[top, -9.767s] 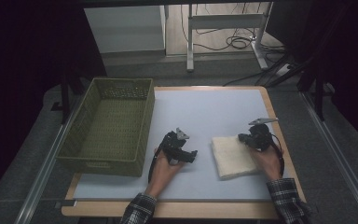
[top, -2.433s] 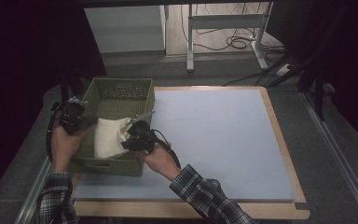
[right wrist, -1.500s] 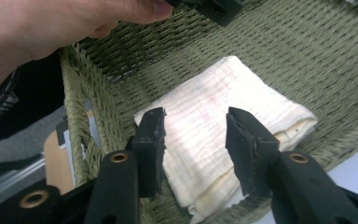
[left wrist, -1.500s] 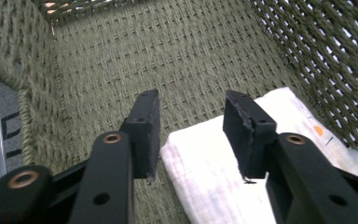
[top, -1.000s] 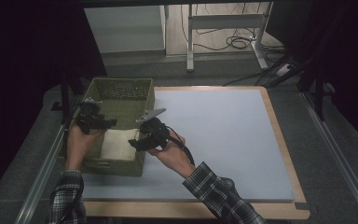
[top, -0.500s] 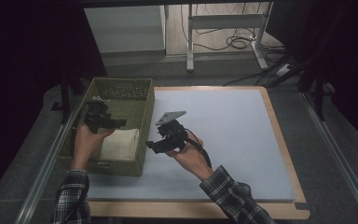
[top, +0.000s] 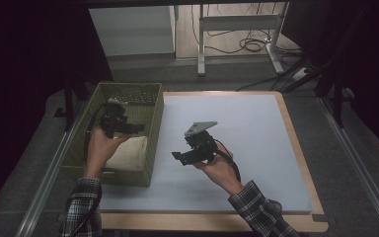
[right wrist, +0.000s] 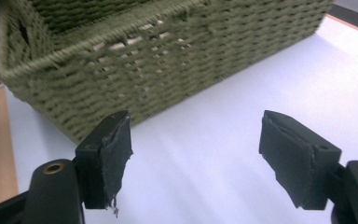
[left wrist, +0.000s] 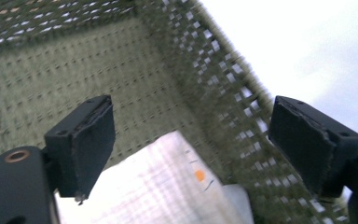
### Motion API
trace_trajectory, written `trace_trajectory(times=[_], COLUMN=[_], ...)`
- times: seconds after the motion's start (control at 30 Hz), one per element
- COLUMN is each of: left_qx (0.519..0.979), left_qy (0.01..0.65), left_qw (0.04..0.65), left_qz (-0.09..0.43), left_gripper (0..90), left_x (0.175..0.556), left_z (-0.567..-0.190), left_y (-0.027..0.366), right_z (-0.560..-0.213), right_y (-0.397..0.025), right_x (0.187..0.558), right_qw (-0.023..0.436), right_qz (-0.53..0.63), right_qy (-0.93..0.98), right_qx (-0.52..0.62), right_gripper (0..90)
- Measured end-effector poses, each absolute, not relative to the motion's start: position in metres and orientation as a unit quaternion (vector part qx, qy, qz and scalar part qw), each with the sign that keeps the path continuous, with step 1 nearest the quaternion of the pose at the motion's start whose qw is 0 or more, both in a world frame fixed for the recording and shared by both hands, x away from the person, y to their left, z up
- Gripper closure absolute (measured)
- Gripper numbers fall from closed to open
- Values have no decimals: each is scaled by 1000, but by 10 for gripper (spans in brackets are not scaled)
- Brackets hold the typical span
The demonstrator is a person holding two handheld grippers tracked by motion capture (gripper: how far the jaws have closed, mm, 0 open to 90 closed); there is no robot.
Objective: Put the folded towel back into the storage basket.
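High view, step: the folded cloth (top: 128,152) lies inside the green basket (top: 154,138), near its front end; I judge the placing done and both hands drawing clear.
High view, left gripper (top: 134,129): held over the basket, above the cloth.
High view, right gripper (top: 178,157): held over the white desk (top: 256,143), beside the basket and apart from it.
High view, room: dark floor, cables and metal legs beyond the desk.
Left gripper view: fingers (left wrist: 86,142) wide apart, empty; cloth (left wrist: 168,186) below by the basket wall (left wrist: 205,93).
Right gripper view: fingers (right wrist: 112,154) wide apart, empty; basket (right wrist: 158,60) ahead.
Next move: lift the left gripper straight up, clear of the rim.
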State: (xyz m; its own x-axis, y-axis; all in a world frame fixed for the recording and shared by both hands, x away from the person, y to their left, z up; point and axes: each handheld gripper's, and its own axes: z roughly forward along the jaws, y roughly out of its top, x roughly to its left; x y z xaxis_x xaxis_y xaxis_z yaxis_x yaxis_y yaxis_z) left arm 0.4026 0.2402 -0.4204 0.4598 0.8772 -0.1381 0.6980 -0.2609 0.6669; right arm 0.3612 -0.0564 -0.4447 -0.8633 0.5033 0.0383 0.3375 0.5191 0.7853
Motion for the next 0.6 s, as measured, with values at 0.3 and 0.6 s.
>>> trace_trajectory(times=[0.3,0.6], left_qx=[794,807], left_qy=[476,444], left_qw=[357,372], left_qz=[125,119], left_gripper=[92,49], left_x=[403,397], left_z=[-410,-409], left_y=[201,159], right_z=[-447,-450], right_y=[-83,-121], right_x=[359,360], right_qw=[105,102], right_qz=[417,416], right_qy=[868,863], right_qx=[249,267], right_gripper=[224,172])
